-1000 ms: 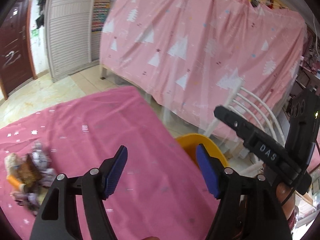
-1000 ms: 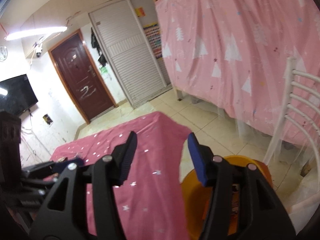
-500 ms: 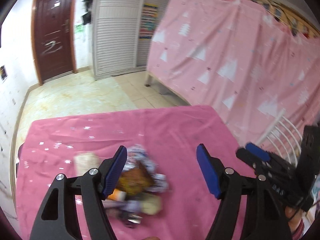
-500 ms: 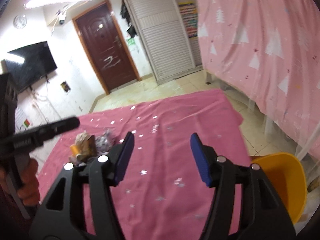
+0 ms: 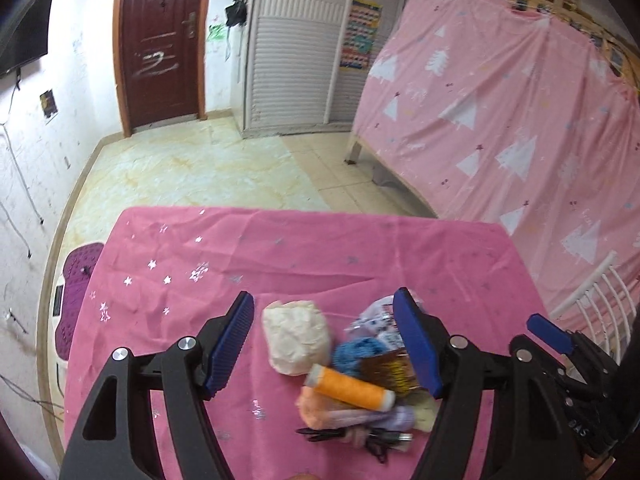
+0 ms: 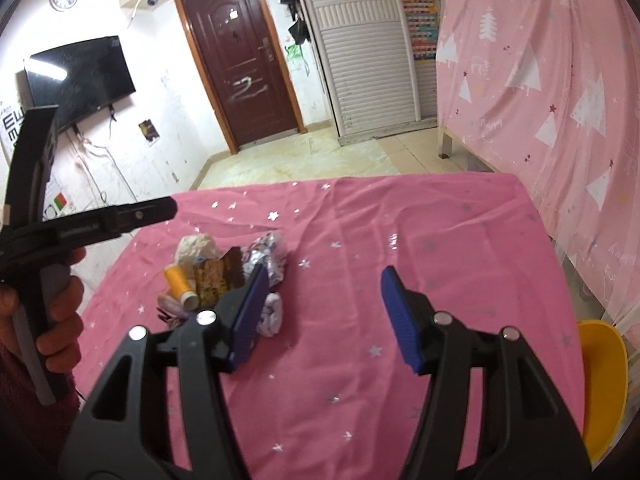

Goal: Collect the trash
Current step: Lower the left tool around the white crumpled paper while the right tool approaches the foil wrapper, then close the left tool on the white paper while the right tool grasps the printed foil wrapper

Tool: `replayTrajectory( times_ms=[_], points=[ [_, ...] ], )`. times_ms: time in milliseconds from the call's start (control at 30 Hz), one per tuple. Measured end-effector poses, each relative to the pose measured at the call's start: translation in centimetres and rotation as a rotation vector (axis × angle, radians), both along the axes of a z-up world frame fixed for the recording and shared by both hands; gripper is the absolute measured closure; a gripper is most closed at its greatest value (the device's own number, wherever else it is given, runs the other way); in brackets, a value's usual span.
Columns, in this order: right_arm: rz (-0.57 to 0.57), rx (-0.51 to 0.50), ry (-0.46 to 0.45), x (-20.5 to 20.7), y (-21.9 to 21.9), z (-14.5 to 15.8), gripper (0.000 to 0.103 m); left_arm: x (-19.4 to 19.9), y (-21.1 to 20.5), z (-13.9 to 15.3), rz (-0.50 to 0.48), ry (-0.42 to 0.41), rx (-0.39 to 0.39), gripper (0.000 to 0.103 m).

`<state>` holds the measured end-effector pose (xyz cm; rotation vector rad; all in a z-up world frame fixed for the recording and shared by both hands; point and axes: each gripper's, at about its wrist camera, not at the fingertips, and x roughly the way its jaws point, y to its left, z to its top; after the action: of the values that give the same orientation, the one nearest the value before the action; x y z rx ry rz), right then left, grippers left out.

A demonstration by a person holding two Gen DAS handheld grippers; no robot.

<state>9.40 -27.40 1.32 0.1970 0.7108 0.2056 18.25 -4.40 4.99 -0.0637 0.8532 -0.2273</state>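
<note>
Trash pile [image 5: 352,376] sits on the pink tablecloth [image 5: 280,248], toward the table's left side as the right wrist view frames it, nearer the person's edge than the far one. Contents legible: a crumpled white paper wad [image 5: 296,336], an orange thread spool [image 5: 350,388] lying on its side, a blue knitted lump [image 5: 356,354], a brown-gold wrapper [image 5: 390,370], silvery printed wrappers [image 6: 268,260], and some pale purple and peach pieces at the near edge, too blurred to name.

Spool's long axis runs from upper left to lower right in the left wrist view, oblique to the line across the jaws.

Left gripper [image 5: 324,340]: jaws apart, nothing pinched. The pile lies directly ahead and below it, framed between the blue pads; the paper wad sits closest to centre, the wrappers crowd the right-hand pad. Contact with the cloth cannot be told.

Right gripper [image 6: 322,314]: jaws apart, empty. Bare cloth lies between its pads; the pile is off to the left of its left pad.

Judgement: the left gripper is the nearer tool and already lined up; a descent onto the paper wad looks the simplest first pick.

Yellow bin [image 6: 600,384] stands off the table's right edge, beside the right gripper, well apart from the pile.
</note>
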Motion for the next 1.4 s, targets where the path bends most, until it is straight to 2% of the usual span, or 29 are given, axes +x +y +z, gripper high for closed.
replayTrajectory(
  times_ms=[167,400,433,500,567,767,967,1067,1133,1233,1333,1400],
  points=[
    [0.013,-0.014,0.023,0.8,1.2,-0.5,0.041,0.7,0.3,-2.2,0.043,0.048,0.058,0.037],
    [0.011,-0.029,0.043,2.0,1.5,-0.9,0.04,2.0,0.1,-4.8,0.06,0.136,0.075,0.039],
    [0.008,-0.032,0.045,2.2,1.5,-0.9,0.04,2.1,0.1,-5.0,0.06,0.139,0.077,0.041],
    [0.004,-0.034,0.048,2.8,1.6,-0.9,0.04,2.2,0.0,-5.4,0.053,0.15,0.078,0.055],
    [0.01,-0.026,0.056,3.6,1.8,-0.9,0.04,2.2,-0.2,-5.5,0.037,0.15,0.067,0.06],
    [0.086,-0.019,0.117,6.1,3.6,-1.7,0.041,1.7,0.0,-5.7,0.023,0.132,0.05,0.061],
    [0.1,-0.026,0.159,8.1,4.7,-2.3,0.041,1.9,1.4,-5.7,0.043,0.137,0.022,0.061],
    [0.122,-0.007,0.181,8.5,4.7,-2.9,0.051,1.9,1.9,-5.9,0.044,0.138,0.015,0.061],
    [0.146,0.007,0.192,8.8,4.9,-3.1,0.069,2.0,2.1,-5.8,0.043,0.138,0.01,0.061],
    [0.183,0.015,0.188,8.5,5.7,-2.9,0.088,2.0,2.4,-5.9,0.043,0.136,0.003,0.061],
    [0.179,0.007,0.177,8.3,6.1,-2.6,0.096,1.8,2.2,-5.9,0.04,0.128,0.009,0.061],
    [0.166,0.022,0.162,8.1,6.0,-2.4,0.097,1.8,2.4,-5.9,0.041,0.131,-0.002,0.061]
  ],
)
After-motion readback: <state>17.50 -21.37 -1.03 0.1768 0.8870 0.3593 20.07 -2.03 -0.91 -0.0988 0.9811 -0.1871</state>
